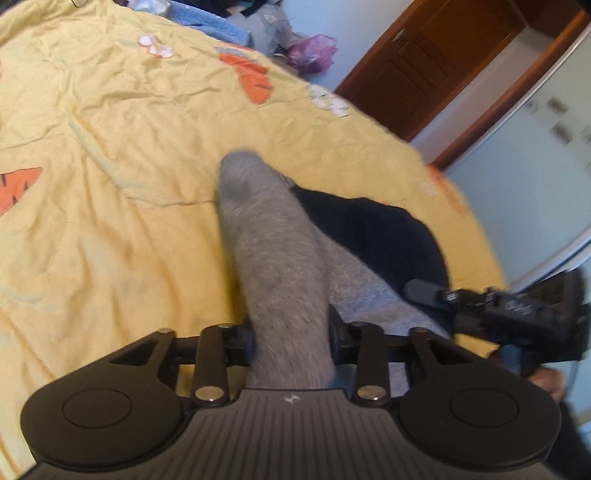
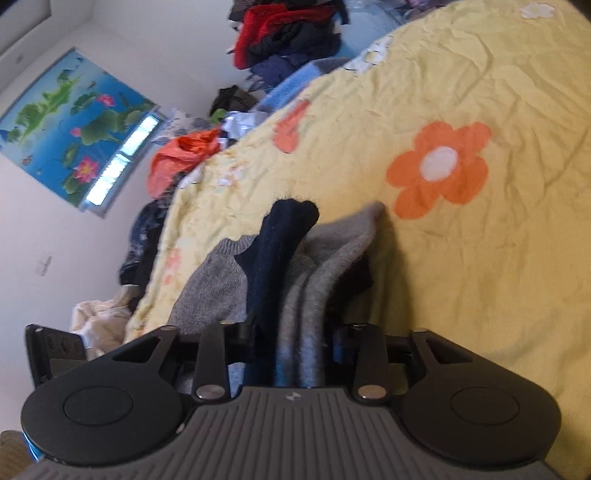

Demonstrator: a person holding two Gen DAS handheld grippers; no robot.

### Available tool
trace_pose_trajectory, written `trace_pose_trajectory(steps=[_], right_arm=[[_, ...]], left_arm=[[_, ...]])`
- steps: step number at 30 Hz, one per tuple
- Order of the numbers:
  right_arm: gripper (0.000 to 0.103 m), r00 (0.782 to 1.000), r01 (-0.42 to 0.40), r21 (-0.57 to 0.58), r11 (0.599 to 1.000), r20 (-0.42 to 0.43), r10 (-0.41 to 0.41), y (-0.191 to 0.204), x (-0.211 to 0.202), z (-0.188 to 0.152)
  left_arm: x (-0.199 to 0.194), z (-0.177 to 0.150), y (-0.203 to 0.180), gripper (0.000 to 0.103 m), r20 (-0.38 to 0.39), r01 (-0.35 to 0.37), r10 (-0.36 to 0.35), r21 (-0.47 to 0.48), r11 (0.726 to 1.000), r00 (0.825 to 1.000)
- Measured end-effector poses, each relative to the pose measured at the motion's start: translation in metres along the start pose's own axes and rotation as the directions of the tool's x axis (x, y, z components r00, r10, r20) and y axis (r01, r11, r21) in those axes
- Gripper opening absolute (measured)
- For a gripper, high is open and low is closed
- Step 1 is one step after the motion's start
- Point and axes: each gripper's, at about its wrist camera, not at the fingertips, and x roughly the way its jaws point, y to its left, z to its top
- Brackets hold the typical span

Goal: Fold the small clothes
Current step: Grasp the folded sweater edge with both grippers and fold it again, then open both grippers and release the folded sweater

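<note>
A grey sock hangs from my left gripper, whose jaws are shut on it; it drapes forward over the yellow bedsheet. A dark navy sock lies beside and under it. In the right wrist view my right gripper is shut on a bundle of the navy sock and grey sock, held above the bed. The right gripper also shows at the right of the left wrist view, close to the socks.
The bed has a wrinkled yellow sheet with orange flowers. Piles of clothes and an orange bag lie beyond the bed's far edge. A wooden door stands past the bed.
</note>
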Motion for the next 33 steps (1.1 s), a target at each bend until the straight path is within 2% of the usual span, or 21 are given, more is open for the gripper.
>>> trace_pose_trajectory(steps=[1, 2, 3, 4, 6, 9, 11, 12, 14, 15, 16, 19, 21, 24, 25, 27, 29, 31, 33], right_arm=[[0.064, 0.999, 0.04, 0.025, 0.999, 0.006, -0.04, -0.004, 0.002, -0.002], [0.065, 0.999, 0.041, 0.05, 0.998, 0.013, -0.042, -0.006, 0.0, -0.004], [0.067, 1.0, 0.008, 0.071, 0.997, 0.019, -0.01, -0.007, -0.007, -0.008], [0.076, 0.999, -0.027, 0.08, 0.996, 0.021, 0.025, -0.007, -0.017, -0.013], [0.086, 0.997, -0.068, 0.069, 0.995, 0.026, 0.067, -0.005, -0.039, -0.028], [0.085, 0.994, -0.104, 0.058, 0.993, -0.039, 0.107, -0.004, -0.057, -0.059], [0.084, 0.992, -0.086, 0.051, 0.995, -0.093, 0.09, -0.003, -0.055, -0.078], [0.077, 0.99, -0.094, 0.032, 0.995, -0.098, 0.097, -0.001, -0.053, -0.086], [0.058, 0.993, -0.074, -0.005, 0.997, -0.089, 0.073, 0.005, -0.05, -0.095], [0.027, 0.99, -0.066, 0.012, 0.998, -0.123, 0.067, 0.005, -0.044, -0.095], [0.02, 0.985, -0.07, 0.043, 0.997, -0.156, 0.075, 0.002, -0.038, -0.095], [0.02, 0.976, -0.127, 0.062, 0.99, -0.169, 0.136, 0.009, -0.052, -0.097], [0.02, 0.97, -0.164, 0.069, 0.984, -0.172, 0.174, 0.014, -0.071, -0.099], [0.02, 0.97, -0.122, 0.033, 0.992, -0.208, 0.126, 0.011, -0.083, -0.11], [0.023, 0.971, -0.102, 0.022, 0.995, -0.217, 0.104, 0.008, -0.083, -0.115], [0.028, 0.972, -0.057, 0.037, 0.998, -0.227, 0.064, 0.0, -0.079, -0.122], [0.039, 0.978, -0.064, 0.057, 0.996, -0.193, 0.074, -0.001, -0.087, -0.124], [0.063, 0.989, -0.063, 0.041, 0.997, -0.133, 0.068, 0.003, -0.1, -0.121], [0.069, 0.998, -0.048, 0.02, 0.999, -0.028, 0.049, 0.011, -0.115, -0.111]], left_arm=[[0.001, -0.002, 0.003, 0.047, 0.005, 0.014, -0.014, -0.015, 1.0, 1.0], [-0.002, -0.005, 0.006, 0.05, 0.01, 0.025, -0.024, -0.045, 0.999, 1.0], [-0.01, -0.01, 0.008, 0.057, 0.013, 0.042, -0.041, -0.069, 0.997, 0.999], [-0.018, -0.016, 0.009, 0.062, 0.017, 0.076, -0.075, -0.067, 0.995, 0.997], [-0.034, -0.034, 0.011, 0.07, 0.018, 0.123, -0.122, -0.048, 0.991, 0.992], [-0.042, -0.065, 0.016, 0.07, -0.029, 0.168, -0.17, -0.066, 0.984, 0.985], [-0.045, -0.081, 0.015, 0.07, 0.0, 0.172, -0.172, -0.053, 0.984, 0.985], [-0.044, -0.084, 0.012, 0.069, 0.005, 0.169, -0.169, -0.037, 0.985, 0.986], [-0.039, -0.082, 0.006, 0.044, -0.025, 0.146, -0.147, -0.039, 0.988, 0.989], [-0.033, -0.08, 0.006, 0.022, -0.07, 0.141, -0.145, -0.058, 0.988, 0.987], [-0.029, -0.079, 0.007, 0.021, -0.105, 0.14, -0.148, -0.086, 0.986, 0.983], [-0.039, -0.078, 0.008, 0.016, -0.159, 0.166, -0.192, -0.162, 0.973, 0.968], [-0.056, -0.084, 0.009, 0.016, -0.168, 0.2, -0.229, -0.171, 0.965, 0.959], [-0.056, -0.099, 0.02, 0.018, -0.235, 0.158, -0.196, -0.172, 0.972, 0.952], [-0.052, -0.103, 0.027, 0.017, -0.238, 0.144, -0.186, -0.183, 0.973, 0.953], [-0.053, -0.106, 0.037, 0.018, -0.225, 0.164, -0.22, -0.241, 0.956, 0.949], [-0.06, -0.104, 0.037, 0.024, -0.222, 0.153, -0.208, -0.241, 0.958, 0.953], [-0.074, -0.099, 0.029, 0.028, -0.21, 0.112, -0.15, -0.182, 0.977, 0.966], [-0.091, -0.089, 0.012, 0.028, -0.165, 0.086, -0.095, -0.066, 0.994, 0.982]])
